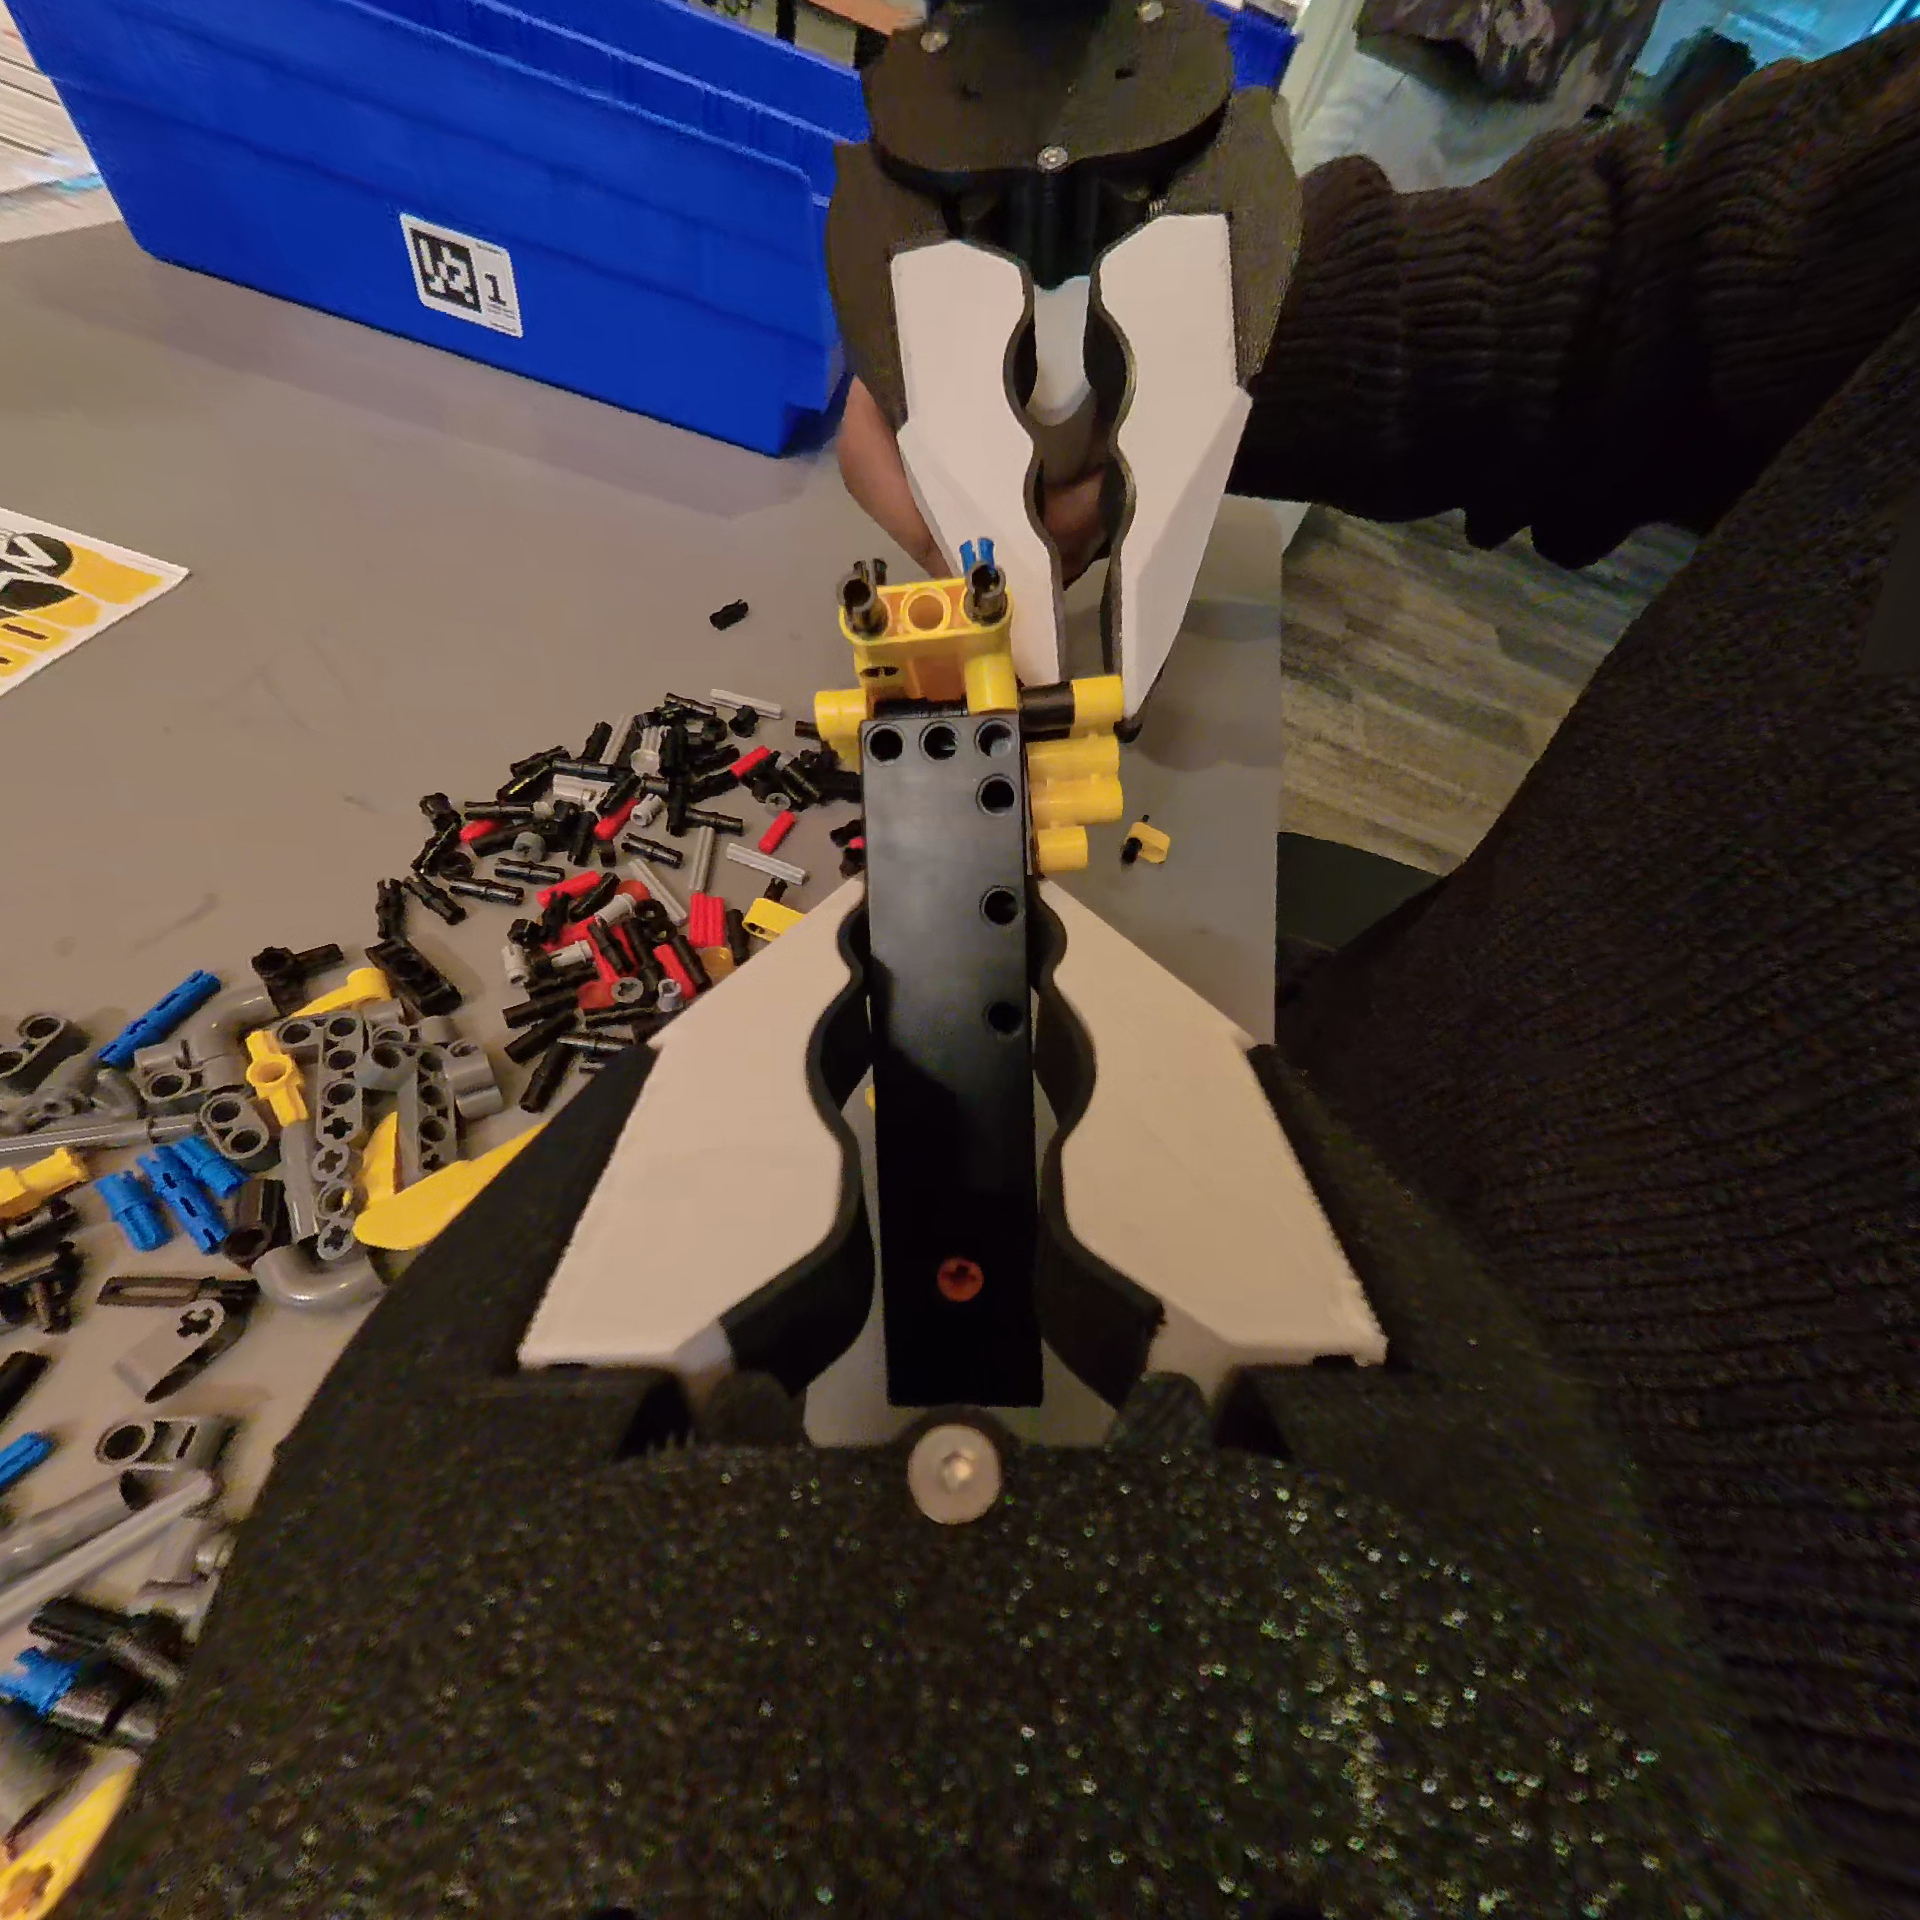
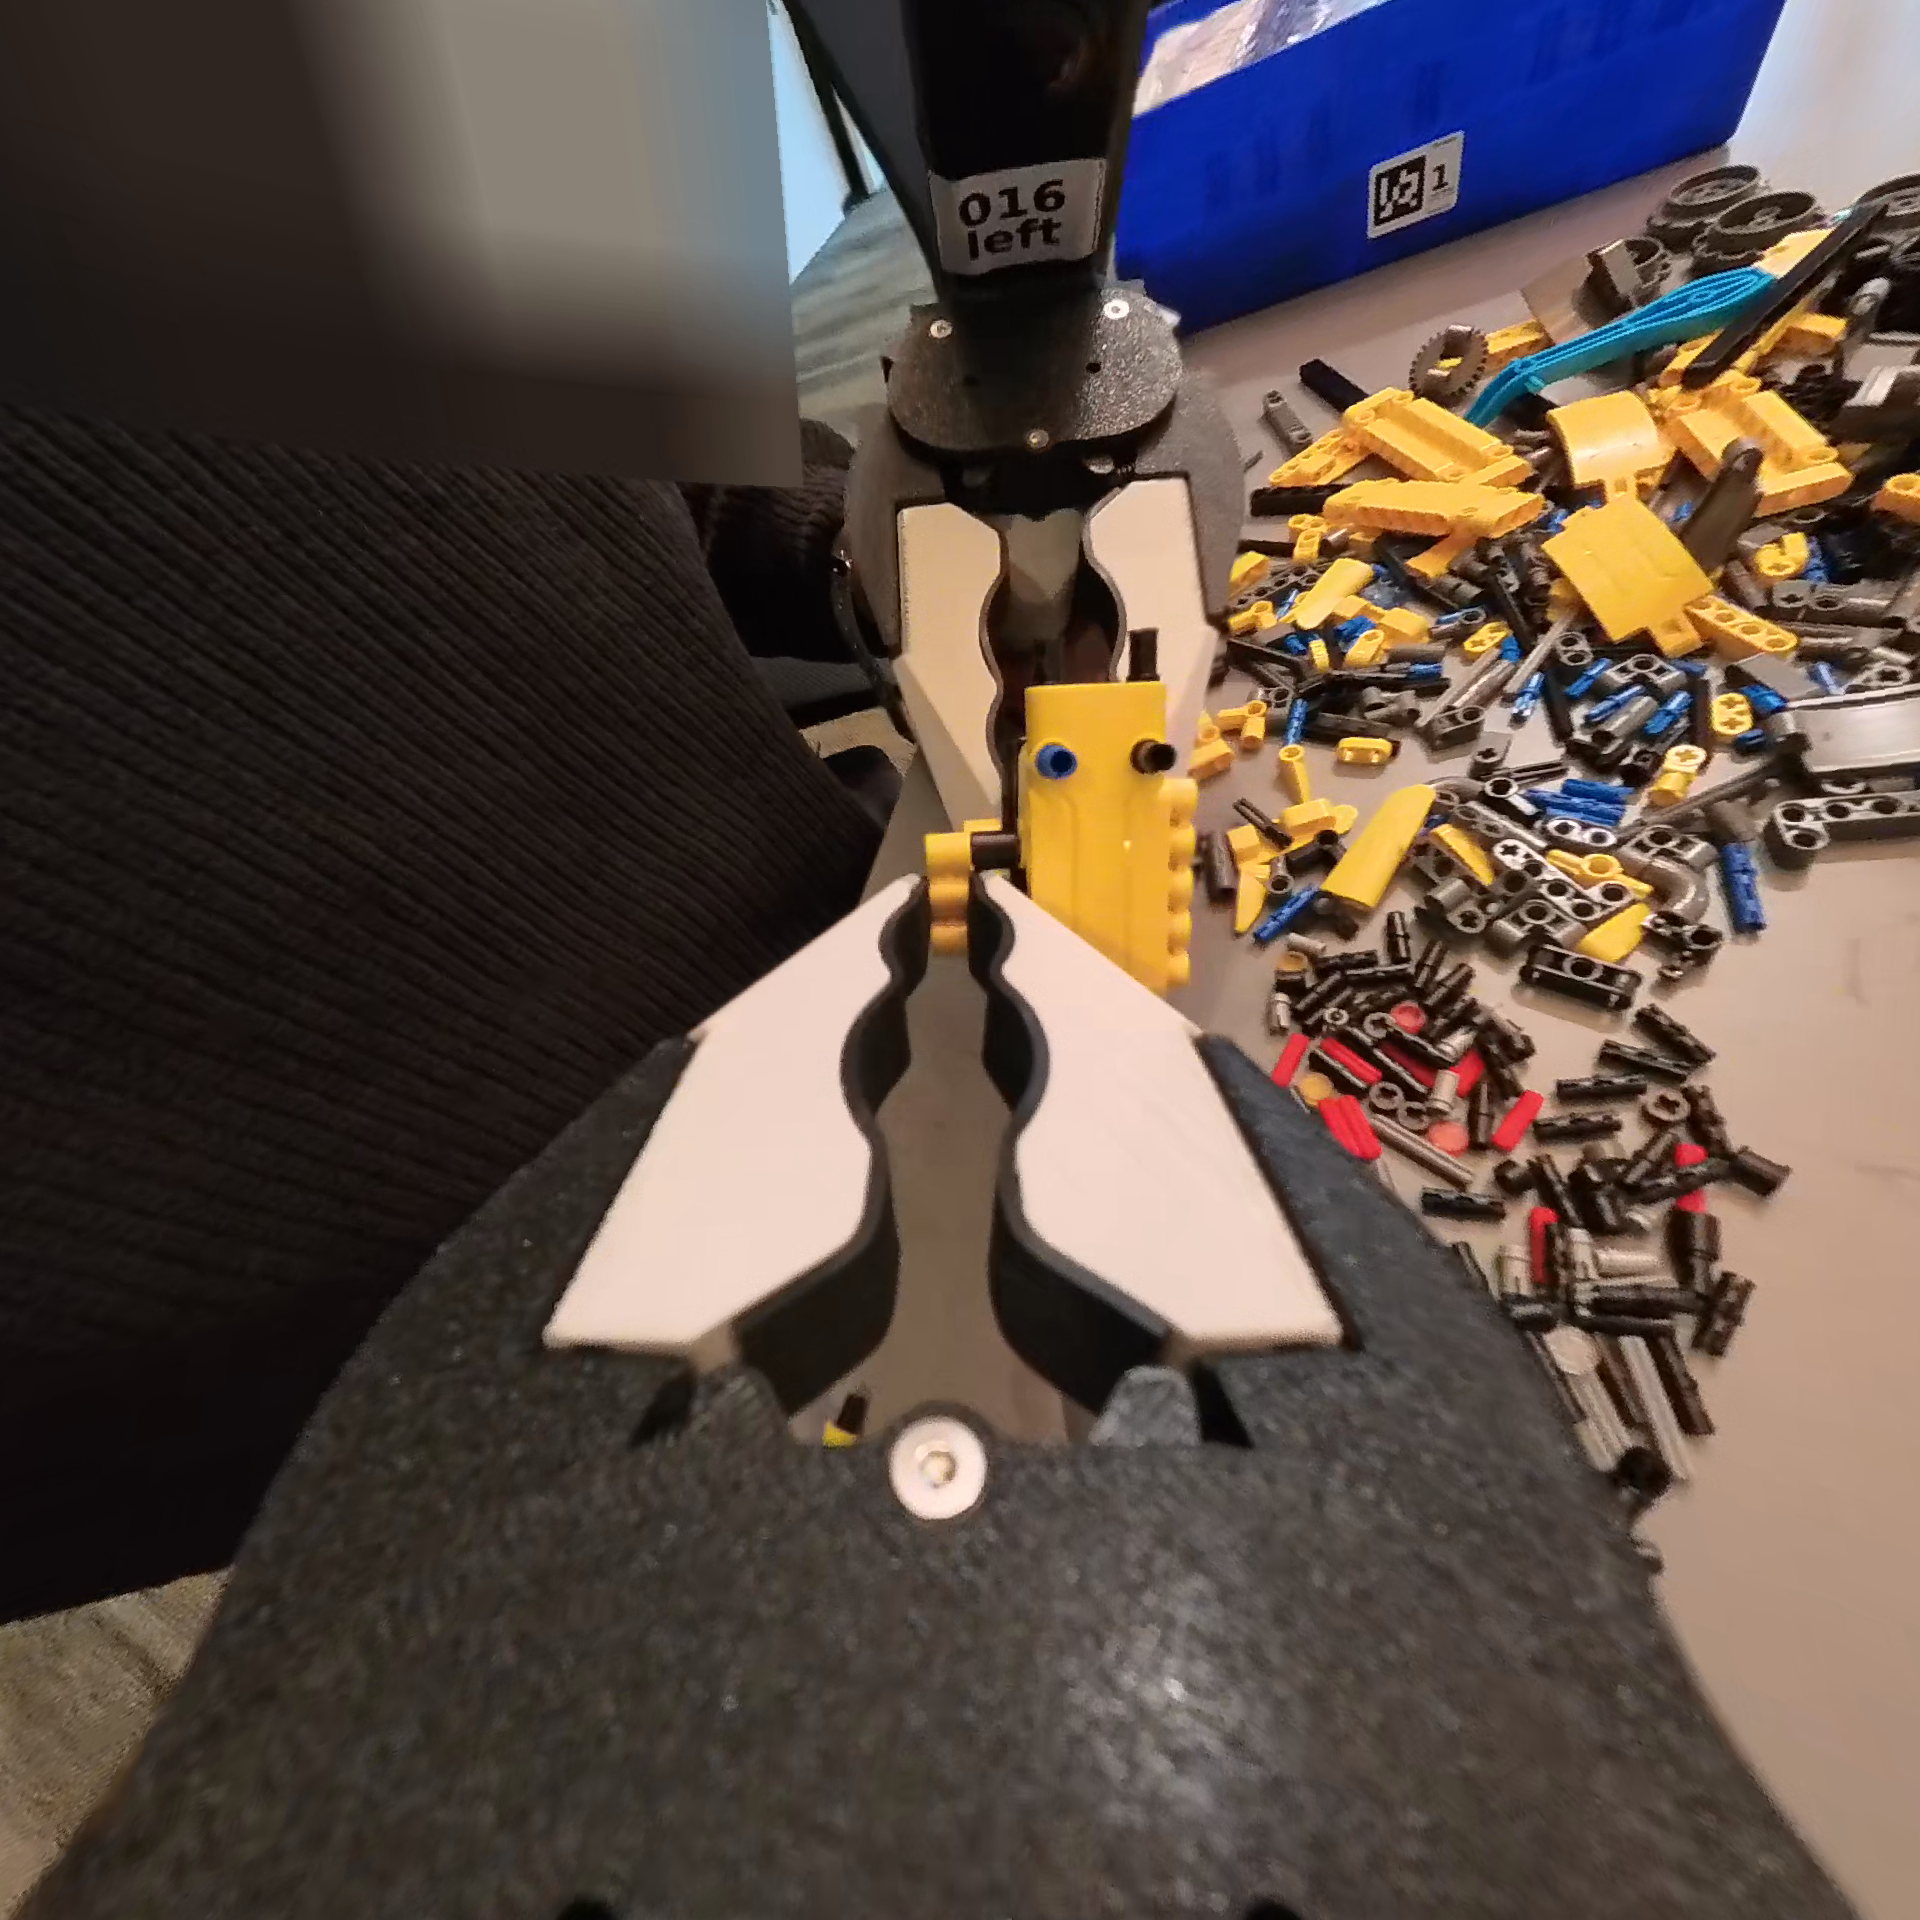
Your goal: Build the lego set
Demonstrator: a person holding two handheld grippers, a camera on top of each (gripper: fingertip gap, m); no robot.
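My left gripper (image 1: 951, 894) is shut on a long black beam with holes (image 1: 951, 1039), held above the grey table (image 1: 312, 499). The beam's far end carries a yellow built block (image 1: 930, 623) with black pins and one blue pin. My right gripper (image 1: 1091, 717) comes in from the opposite side, its tips at a small yellow connector (image 1: 1081, 701) on the block's right side. In the right wrist view, my right gripper (image 2: 948, 904) is shut on that yellow connector (image 2: 948, 883), beside the yellow block (image 2: 1101, 831) that the left gripper (image 2: 1081, 769) holds.
A blue bin (image 1: 468, 208) with a square marker stands at the back, also in the right wrist view (image 2: 1455, 135). Loose black, red, grey, blue and yellow pieces (image 1: 623, 883) (image 2: 1558, 727) lie scattered. A sticker sheet (image 1: 62, 592) lies left. A dark sleeve (image 1: 1610, 364) fills the right. The tips of both grippers are at nearly the same place.
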